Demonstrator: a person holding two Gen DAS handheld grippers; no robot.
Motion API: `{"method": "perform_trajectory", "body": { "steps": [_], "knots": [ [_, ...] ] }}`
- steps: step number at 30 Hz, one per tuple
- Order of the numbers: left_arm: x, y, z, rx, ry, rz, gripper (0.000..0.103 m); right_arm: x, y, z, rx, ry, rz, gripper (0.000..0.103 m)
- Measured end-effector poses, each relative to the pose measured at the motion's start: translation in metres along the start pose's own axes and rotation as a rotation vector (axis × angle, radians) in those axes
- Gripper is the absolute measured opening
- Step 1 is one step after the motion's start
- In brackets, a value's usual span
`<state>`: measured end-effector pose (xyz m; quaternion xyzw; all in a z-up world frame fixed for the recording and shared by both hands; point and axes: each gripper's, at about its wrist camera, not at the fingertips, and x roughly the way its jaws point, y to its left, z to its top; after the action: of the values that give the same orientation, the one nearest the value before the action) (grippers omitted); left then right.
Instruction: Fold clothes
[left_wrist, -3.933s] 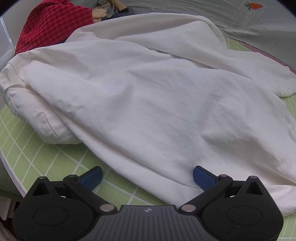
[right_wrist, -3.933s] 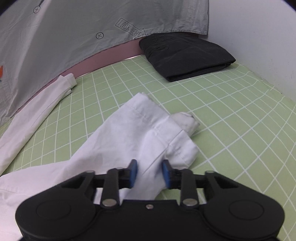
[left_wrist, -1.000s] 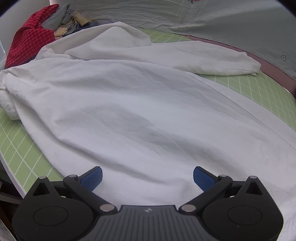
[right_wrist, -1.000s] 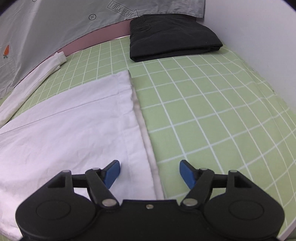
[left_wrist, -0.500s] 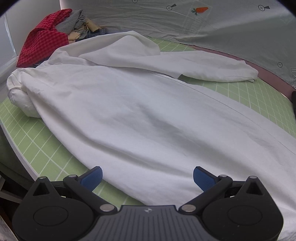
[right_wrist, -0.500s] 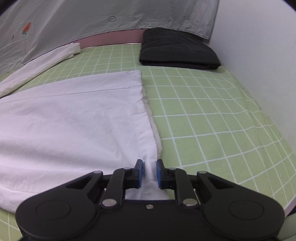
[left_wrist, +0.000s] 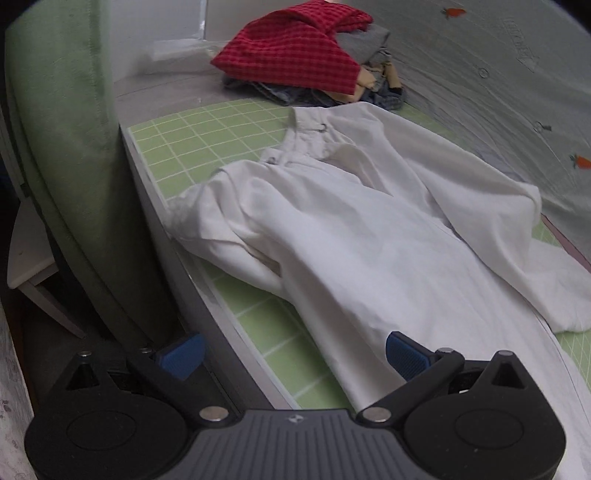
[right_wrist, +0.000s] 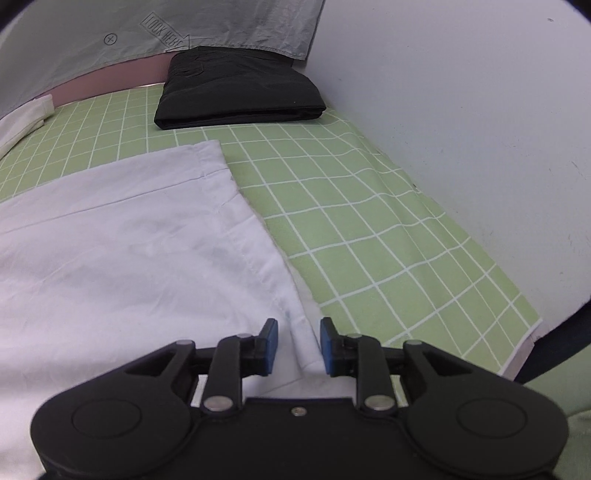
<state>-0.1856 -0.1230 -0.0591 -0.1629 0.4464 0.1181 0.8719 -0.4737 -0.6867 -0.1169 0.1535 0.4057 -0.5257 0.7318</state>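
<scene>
Left wrist view, left to right: dark drop past the table edge, then the left gripper (left_wrist: 293, 354) with jaws spread wide and nothing between them; its left pad hangs off the table, its right pad sits over the near edge of the white shirt (left_wrist: 369, 236). Shirt lies on the green grid mat (left_wrist: 192, 144), collar end toward the far left, bunched there near the table edge, one sleeve thrown across the top toward the right. Beyond the collar, an unfolded heap topped by a red checked cloth (left_wrist: 291, 48). Right wrist view: shirt body (right_wrist: 122, 251) is flat and smooth on the left, hem running from near centre away toward the far left; bare mat on the right, folded black garment (right_wrist: 236, 92) at the far end, well apart. Right gripper (right_wrist: 295, 347) is narrow and opening, hem corner between the pads, no pad seen pressing on it. Key relation: shirt's long axis runs across the table from collar (left hand's side) to hem (right hand's side), so each hand is nearest its own end. Judgement: hem end is laid out; the crumpled collar and sleeves need straightening next, left hand's job.
</scene>
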Motion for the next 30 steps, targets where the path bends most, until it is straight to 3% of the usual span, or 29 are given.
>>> {"method": "perform_trajectory", "body": {
  "steps": [5,7,11,15,20,30],
  "knots": [
    [0.016,0.045,0.064,-0.05,-0.051,-0.022,0.103,-0.033,0.044,-0.011,0.059,-0.021,-0.046,0.069],
    [0.026,0.058,0.089,-0.055,-0.072,-0.035,0.103,-0.048,0.072,-0.019,0.038,-0.023,-0.035,0.069],
    [0.063,0.064,0.135,0.028,-0.067,-0.053,0.101,-0.068,0.129,-0.035,0.003,-0.016,-0.011,0.071],
    [0.1,0.061,0.164,0.089,-0.016,-0.116,0.086,-0.085,0.174,-0.048,0.019,-0.009,-0.007,0.071],
    [0.134,0.044,0.177,0.21,0.049,-0.205,0.073,-0.107,0.211,-0.056,0.039,-0.002,-0.009,0.071],
    [0.176,0.018,0.186,0.344,0.082,-0.2,0.073,-0.132,0.234,-0.068,0.057,0.023,-0.053,0.074]
  ]
}}
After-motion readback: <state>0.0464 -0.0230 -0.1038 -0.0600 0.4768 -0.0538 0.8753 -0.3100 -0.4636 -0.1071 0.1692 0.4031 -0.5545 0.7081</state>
